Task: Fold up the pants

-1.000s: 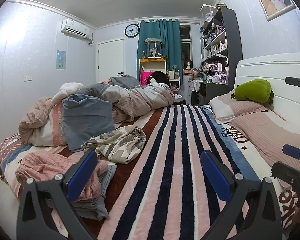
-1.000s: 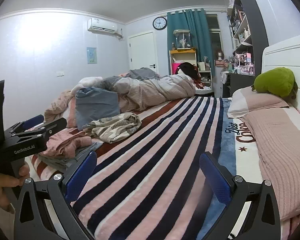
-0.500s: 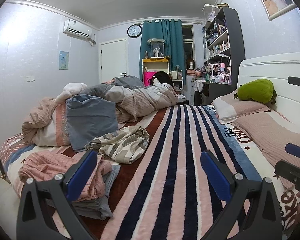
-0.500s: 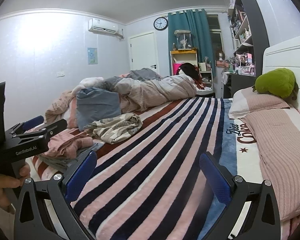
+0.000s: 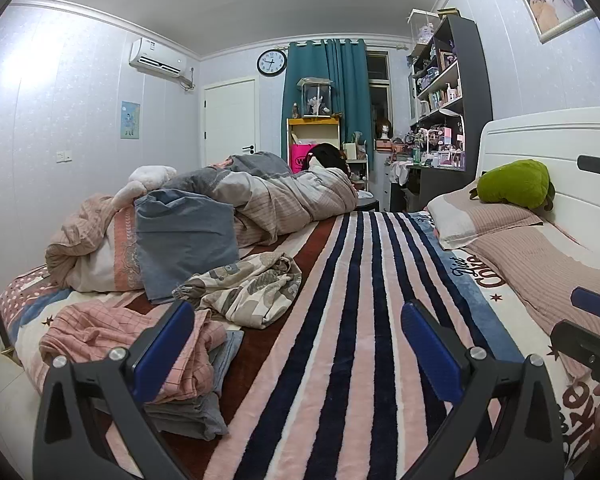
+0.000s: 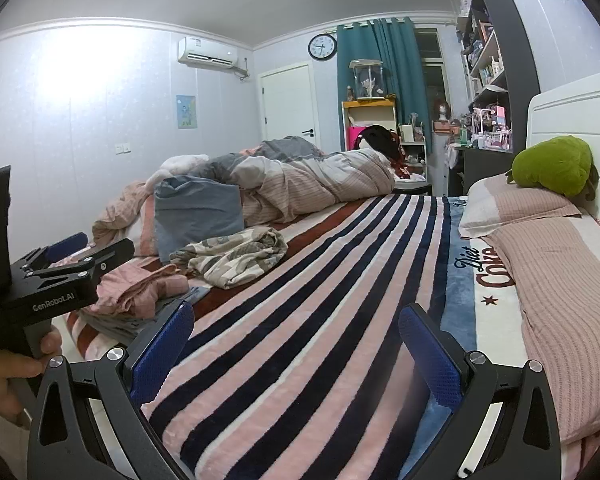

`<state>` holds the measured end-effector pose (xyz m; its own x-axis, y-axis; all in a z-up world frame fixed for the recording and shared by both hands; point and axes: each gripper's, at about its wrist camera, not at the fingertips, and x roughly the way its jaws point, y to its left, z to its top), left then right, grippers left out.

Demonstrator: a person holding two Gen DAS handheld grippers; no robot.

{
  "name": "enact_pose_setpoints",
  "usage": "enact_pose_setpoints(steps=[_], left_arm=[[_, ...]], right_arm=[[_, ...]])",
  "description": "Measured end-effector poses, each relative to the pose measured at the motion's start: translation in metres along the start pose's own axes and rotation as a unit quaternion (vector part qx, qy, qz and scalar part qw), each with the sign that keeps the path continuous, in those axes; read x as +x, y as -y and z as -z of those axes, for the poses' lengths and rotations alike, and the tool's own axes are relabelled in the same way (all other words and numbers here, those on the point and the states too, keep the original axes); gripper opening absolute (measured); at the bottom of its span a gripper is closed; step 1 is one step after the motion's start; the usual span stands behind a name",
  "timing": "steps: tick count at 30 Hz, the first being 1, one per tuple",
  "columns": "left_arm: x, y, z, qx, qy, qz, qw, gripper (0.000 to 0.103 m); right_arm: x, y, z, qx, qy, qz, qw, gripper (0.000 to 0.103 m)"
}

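A crumpled beige patterned pair of pants (image 5: pixel 246 290) lies on the striped blanket (image 5: pixel 352 320), left of middle; it also shows in the right wrist view (image 6: pixel 236 254). A stack of folded clothes with a pink checked garment (image 5: pixel 132 344) on top sits at the near left edge of the bed, and shows in the right wrist view (image 6: pixel 140 292). My left gripper (image 5: pixel 296 344) is open and empty above the blanket, just right of the stack. My right gripper (image 6: pixel 296 344) is open and empty over the stripes. The left gripper's body (image 6: pixel 48 280) shows at the left of the right wrist view.
A heap of duvets and a grey-blue pillowcase (image 5: pixel 184 240) fills the far left of the bed. Pillows (image 5: pixel 484 220) and a green plush toy (image 5: pixel 516 184) lie by the white headboard on the right. Shelves and a desk stand at the back right.
Both grippers have drifted slightly to the left; the view shifts a little to the right. Both stay open and empty. The clothes have not moved.
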<state>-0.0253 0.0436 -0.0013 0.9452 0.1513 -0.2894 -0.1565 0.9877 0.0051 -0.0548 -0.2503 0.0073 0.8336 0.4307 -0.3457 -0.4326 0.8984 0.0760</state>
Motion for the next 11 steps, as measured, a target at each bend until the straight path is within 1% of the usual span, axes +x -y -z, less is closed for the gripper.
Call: enact_pose_setpoints(steps=[11], left_arm=[[0.0013,-0.0028,0.0003,0.004,-0.001,0.005,1.0,0.102]], right_arm=[[0.0,0.0002,0.0,0.0,-0.001,0.001,1.0,0.102]])
